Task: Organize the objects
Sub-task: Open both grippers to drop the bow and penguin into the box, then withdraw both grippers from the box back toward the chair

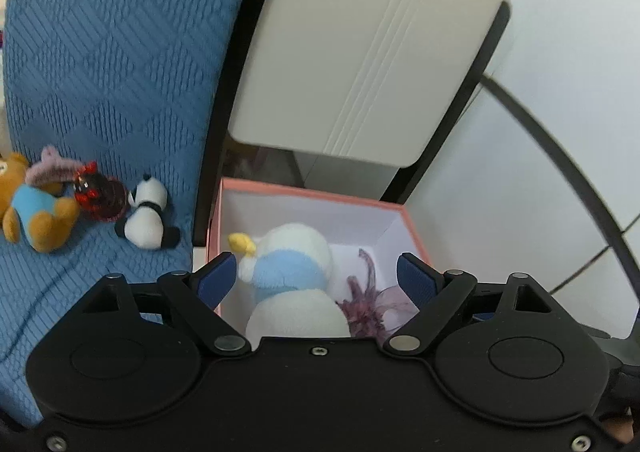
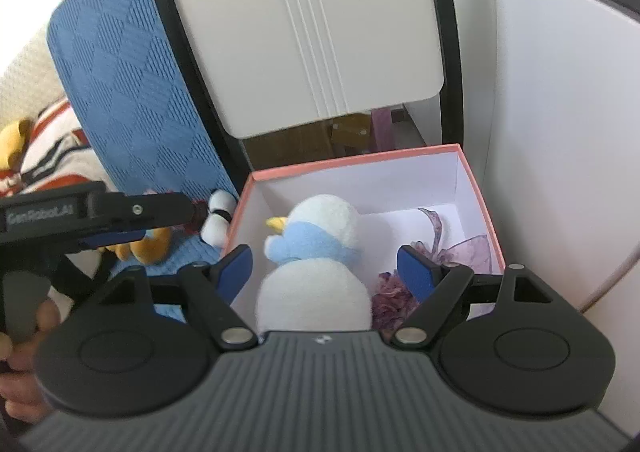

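From the left wrist, the left tongs (image 1: pixel 316 276) stand spread and empty above the pink box (image 1: pixel 312 193), where the white snowman plush (image 1: pixel 296 272) sits beside a purple fabric flower (image 1: pixel 370 302), seemingly already sorted; a panda plush (image 1: pixel 146 217) and bear plush (image 1: pixel 36 211) wait on the blue cushion (image 1: pixel 112 51). From the right wrist, the right tongs (image 2: pixel 326 268) are likewise spread, pinching nothing.

Your left gripper (image 1: pixel 316 276) is matte black with blue finger pads (image 1: pixel 218 278) and silver pivot screws. Your right gripper (image 2: pixel 326 270) adds a ribbed grey housing.
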{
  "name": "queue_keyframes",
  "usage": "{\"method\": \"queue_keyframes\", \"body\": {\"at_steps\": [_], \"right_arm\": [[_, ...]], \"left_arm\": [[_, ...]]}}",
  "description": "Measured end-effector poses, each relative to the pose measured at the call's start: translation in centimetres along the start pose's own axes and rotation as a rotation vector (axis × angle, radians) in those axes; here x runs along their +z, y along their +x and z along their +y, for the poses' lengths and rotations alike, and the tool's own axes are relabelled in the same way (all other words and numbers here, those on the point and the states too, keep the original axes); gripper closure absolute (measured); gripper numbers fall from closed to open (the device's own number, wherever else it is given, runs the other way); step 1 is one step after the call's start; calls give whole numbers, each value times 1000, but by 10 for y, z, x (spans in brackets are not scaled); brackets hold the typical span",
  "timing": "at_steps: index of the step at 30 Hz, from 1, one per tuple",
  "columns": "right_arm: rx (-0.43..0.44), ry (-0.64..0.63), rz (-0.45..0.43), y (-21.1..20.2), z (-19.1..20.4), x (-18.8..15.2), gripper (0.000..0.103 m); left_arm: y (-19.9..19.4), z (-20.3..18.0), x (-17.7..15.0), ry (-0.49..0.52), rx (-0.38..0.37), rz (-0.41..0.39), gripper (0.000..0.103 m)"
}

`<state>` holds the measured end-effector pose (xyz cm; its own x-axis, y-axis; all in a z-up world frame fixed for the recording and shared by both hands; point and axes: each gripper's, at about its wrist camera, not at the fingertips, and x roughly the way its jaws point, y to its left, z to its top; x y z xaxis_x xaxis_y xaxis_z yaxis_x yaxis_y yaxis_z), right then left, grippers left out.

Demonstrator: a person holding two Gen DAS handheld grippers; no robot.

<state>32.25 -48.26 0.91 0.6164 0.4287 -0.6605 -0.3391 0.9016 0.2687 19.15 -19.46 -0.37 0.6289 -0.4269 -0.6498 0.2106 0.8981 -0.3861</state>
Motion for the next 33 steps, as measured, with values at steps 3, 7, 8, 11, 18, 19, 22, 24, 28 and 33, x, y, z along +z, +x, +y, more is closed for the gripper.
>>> {"method": "queue_keyframes", "body": {"at_steps": [3, 7, 8, 11, 18, 19, 22, 24, 28, 33], "right_arm": [[22, 4, -14, -16, 11, -3, 22], [47, -12, -29, -32, 27, -7, 22], [53, -20, -36, -35, 32, -8, 21], [77, -25, -46, -39, 40, -10, 21], [71, -48, -79, -42, 62, -22, 21], [73, -42, -76, -41, 64, -24, 21], [100, -9, -75, -41, 71, -29, 21], [104, 5, -75, -41, 76, -33, 21], [87, -6, -103, -45, 91, -40, 21], [77, -8, -114, -47, 111, -45, 21]], "left_arm": [[-23, 4, 1, 7, -8, -31, 15], [-52, 12, -1, -3, -20, -80, 14], [-58, 15, -2, -2, -21, -89, 14], [-73, 21, -6, 2, -23, -99, 13], [-98, 33, -16, 13, -31, -136, 12], [-101, 35, -17, 13, -34, -141, 12], [-111, 42, -20, 5, -34, -160, 12], [-119, 47, -22, 4, -42, -172, 12], [-132, 59, -26, 18, -46, -195, 12], [-141, 76, -33, 19, -59, -204, 10]]}}
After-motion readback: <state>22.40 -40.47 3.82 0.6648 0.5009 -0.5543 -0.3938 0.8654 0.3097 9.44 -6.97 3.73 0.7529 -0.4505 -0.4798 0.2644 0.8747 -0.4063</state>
